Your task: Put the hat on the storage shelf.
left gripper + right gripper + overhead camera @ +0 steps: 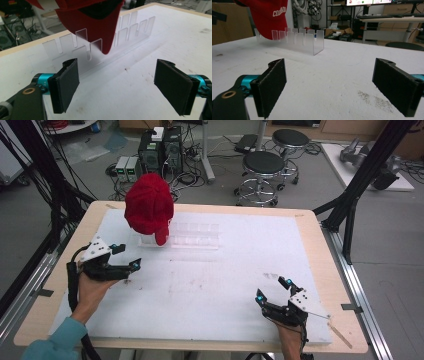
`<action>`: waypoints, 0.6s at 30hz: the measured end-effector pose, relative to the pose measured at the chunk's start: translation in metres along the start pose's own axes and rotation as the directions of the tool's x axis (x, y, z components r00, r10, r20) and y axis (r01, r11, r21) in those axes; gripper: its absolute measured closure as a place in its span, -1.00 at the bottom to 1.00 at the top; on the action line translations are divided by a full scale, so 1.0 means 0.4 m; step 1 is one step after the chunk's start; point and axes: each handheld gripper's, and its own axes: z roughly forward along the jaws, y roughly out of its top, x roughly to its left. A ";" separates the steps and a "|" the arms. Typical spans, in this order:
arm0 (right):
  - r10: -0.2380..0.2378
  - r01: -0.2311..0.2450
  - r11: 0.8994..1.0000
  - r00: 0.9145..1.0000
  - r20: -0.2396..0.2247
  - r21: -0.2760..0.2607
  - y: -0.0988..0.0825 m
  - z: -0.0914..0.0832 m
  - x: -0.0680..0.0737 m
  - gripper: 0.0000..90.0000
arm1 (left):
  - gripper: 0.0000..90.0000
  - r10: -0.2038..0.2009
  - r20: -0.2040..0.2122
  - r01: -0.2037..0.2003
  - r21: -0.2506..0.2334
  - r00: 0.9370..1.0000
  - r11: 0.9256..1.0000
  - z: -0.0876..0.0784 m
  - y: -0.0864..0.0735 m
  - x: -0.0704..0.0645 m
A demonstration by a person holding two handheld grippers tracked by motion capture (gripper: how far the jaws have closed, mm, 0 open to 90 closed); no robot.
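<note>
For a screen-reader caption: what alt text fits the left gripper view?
A red cap sits on a clear slotted rack on a white table, its brim pointing down. In front, the left gripper is open, black pads wide apart and holding nothing.

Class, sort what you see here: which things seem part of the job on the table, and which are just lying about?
Likely in the job: red cap; clear slotted rack; left gripper; right gripper.

Lying about: stools; computer towers; floor cables.
</note>
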 end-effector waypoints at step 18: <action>-0.014 0.014 1.000 1.000 0.005 -0.005 -0.001 -0.001 0.004 -0.76 | -0.56 -0.009 0.042 0.016 -0.177 0.999 0.984 -0.135 -0.196 0.022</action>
